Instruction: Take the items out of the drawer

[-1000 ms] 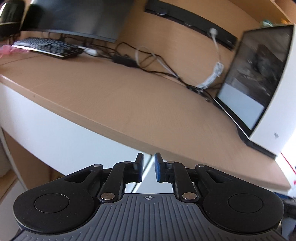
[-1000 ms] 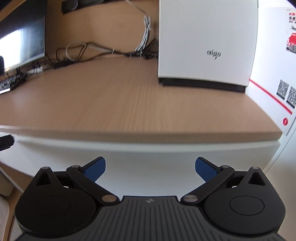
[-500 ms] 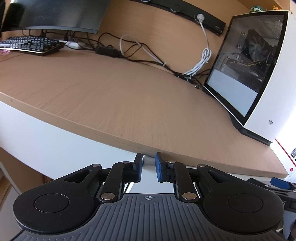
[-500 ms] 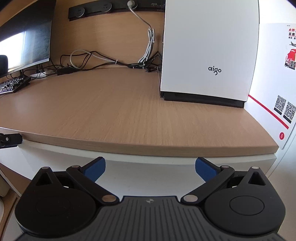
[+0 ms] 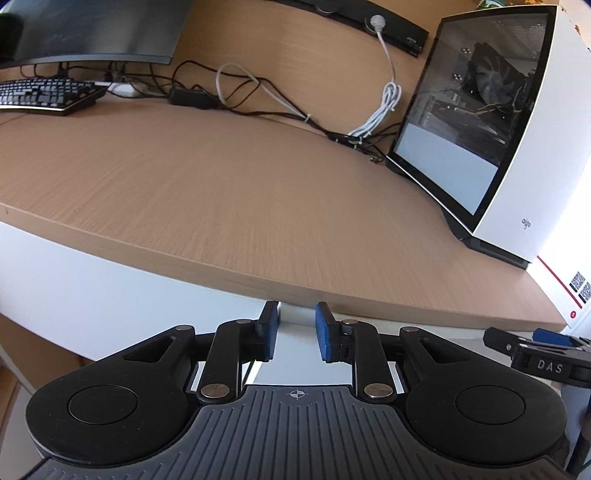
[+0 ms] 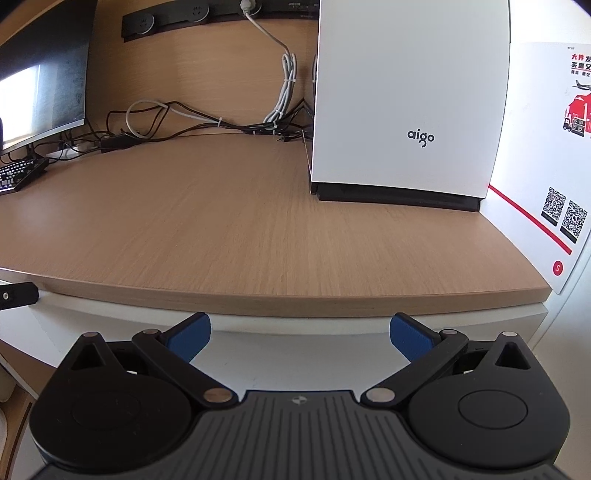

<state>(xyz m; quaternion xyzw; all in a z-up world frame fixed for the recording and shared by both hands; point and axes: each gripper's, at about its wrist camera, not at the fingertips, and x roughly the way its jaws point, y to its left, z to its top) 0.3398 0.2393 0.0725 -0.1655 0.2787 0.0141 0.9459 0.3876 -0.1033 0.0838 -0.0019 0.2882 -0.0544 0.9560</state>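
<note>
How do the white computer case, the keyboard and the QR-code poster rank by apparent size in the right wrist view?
1. white computer case, clearly largest.
2. QR-code poster, cut off at the frame edge, so unsure.
3. keyboard, smallest, though far off and partly cropped.

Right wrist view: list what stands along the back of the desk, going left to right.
Keyboard → monitor → tangled cables → white aigo computer case → poster with QR codes.

a home or office computer desk

a wooden desk carries a white aigo pc case at 1 o'clock, a curved monitor and black keyboard at 10 o'clock, tangled cables and a wall power strip at 12.
</note>
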